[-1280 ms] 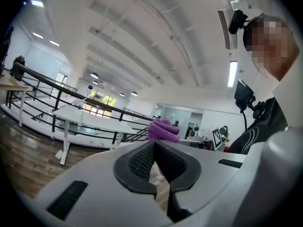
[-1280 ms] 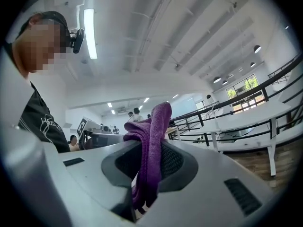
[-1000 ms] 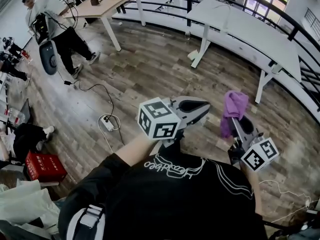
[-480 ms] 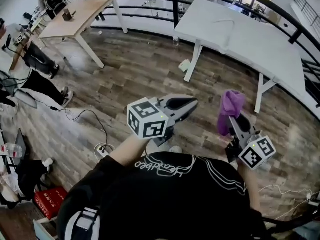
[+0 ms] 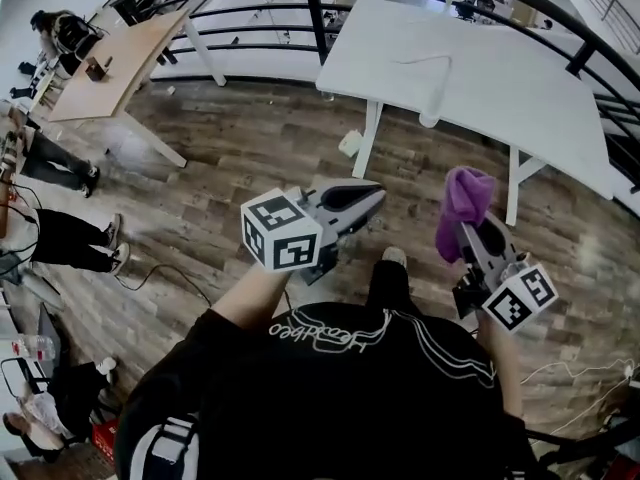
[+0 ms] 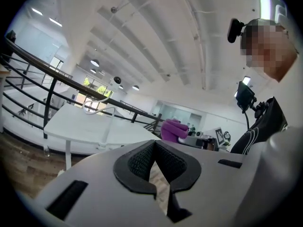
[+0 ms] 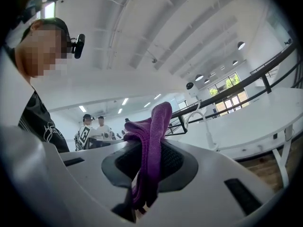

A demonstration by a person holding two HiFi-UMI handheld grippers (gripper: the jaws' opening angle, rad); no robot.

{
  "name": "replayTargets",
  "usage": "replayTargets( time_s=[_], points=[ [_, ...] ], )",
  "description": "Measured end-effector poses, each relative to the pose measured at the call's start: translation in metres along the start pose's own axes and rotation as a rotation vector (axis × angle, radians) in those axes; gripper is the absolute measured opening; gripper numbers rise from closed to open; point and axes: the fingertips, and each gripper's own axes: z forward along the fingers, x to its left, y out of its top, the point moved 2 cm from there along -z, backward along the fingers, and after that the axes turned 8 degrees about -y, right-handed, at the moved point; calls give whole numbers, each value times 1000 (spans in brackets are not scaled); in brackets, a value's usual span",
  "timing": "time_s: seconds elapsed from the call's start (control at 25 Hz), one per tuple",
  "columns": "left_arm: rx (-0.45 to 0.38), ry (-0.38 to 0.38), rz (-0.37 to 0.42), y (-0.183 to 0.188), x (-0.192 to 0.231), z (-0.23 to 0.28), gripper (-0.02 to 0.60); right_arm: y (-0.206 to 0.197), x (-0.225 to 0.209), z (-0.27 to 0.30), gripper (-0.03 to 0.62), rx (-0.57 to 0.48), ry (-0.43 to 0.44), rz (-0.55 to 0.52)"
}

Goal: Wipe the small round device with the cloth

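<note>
Nearest the camera, a black top (image 5: 340, 388) fills the lower part of the head view, and both grippers are held out level in front of it, over the wooden floor (image 5: 250, 158) and not over any work surface. The left gripper (image 5: 362, 200) is clenched on nothing: its pads meet, and only floor shows through the notch behind them. It is judged to be kept free to steady whatever gets wiped.

The right gripper (image 7: 147, 174) is clamped on the purple cloth (image 7: 154, 141). The cloth is pinched low in the jaws, so that a bunched fold stands up past the tips, a hold that leaves soft fabric foremost for wiping.

Well ahead stands a white table (image 5: 520, 88), the likely workplace, with a thin white loop (image 5: 425, 60) lying on it. The small round device cannot be picked out in any view; it may sit on that table, but the pictures are too coarse to say. Wiping is therefore judged not yet begun.

Beyond the table a black railing (image 5: 250, 13) curves across the room. To the far left stand a wooden table (image 5: 110, 68) and several people (image 5: 60, 33).
</note>
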Motion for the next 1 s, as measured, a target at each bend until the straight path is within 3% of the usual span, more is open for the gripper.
replayTargets(
  time_s=[0.6,1.0],
  points=[
    [29,113,62,108,190,137,9,102,-196,152,66,-5,76,-27],
    [81,175,152,149,283,162,12,119,-253,210,66,2,56,-24]
  ],
)
